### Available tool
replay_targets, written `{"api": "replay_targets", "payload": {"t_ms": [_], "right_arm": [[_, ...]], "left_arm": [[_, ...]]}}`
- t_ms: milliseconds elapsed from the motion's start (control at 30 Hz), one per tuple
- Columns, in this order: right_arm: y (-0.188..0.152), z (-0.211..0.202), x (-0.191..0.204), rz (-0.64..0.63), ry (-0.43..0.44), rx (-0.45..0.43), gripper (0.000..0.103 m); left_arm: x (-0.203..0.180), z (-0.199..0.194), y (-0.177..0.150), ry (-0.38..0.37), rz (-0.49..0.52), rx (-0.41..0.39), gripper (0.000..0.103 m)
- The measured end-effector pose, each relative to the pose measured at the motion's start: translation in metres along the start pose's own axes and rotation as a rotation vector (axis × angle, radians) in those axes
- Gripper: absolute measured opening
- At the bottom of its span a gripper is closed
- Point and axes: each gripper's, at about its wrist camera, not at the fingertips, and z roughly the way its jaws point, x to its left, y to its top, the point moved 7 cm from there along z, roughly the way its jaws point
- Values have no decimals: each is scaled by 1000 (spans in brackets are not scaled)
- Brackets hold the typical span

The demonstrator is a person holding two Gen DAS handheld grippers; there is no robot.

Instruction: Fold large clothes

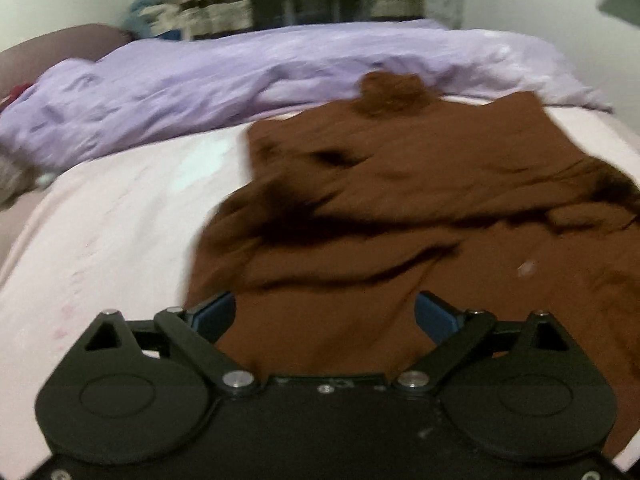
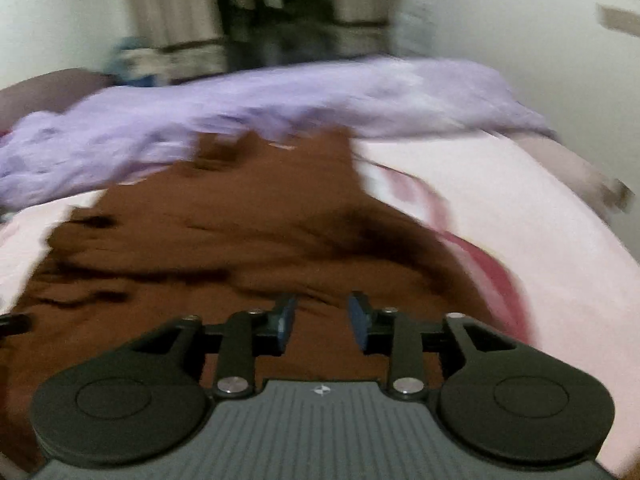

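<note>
Both tongs stand apart over a brown garment (image 1: 400,200) lying rumpled on a bed's pale pink sheet (image 1: 120,220). Left tongs (image 1: 324,316) gape wide with brown cloth between the blue pads (image 1: 434,316), not visibly pinched. Right tongs (image 2: 322,320) are narrower but open, nothing clamped. Beyond the garment's far end, a lilac duvet (image 1: 200,80) lies bunched across the bed.

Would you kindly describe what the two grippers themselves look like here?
Both are black, with round discs at each side, silver pivot screws and blue finger pads. The left gripper has a plain black body; the right gripper has a grey ribbed plate bearing a small white mark.
</note>
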Motion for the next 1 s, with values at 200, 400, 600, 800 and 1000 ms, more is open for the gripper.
{"api": "replay_targets", "payload": {"t_ms": [200,400,600,800,1000], "right_arm": [[-4,52,78,-122,50,104,44],[-20,78,88,-123,56,180,46],[-24,86,58,-35,104,222,41],[-14,76,-14,-40,-125,196,57],[-22,60,-110,89,-192,226,46]], "left_arm": [[-50,31,11,-1,77,38,98],[-43,58,5,88,123,63,102],[16,68,-12,110,46,115,103],[82,59,-27,201,8,128,103],[120,47,-38,230,-19,151,103]]}}
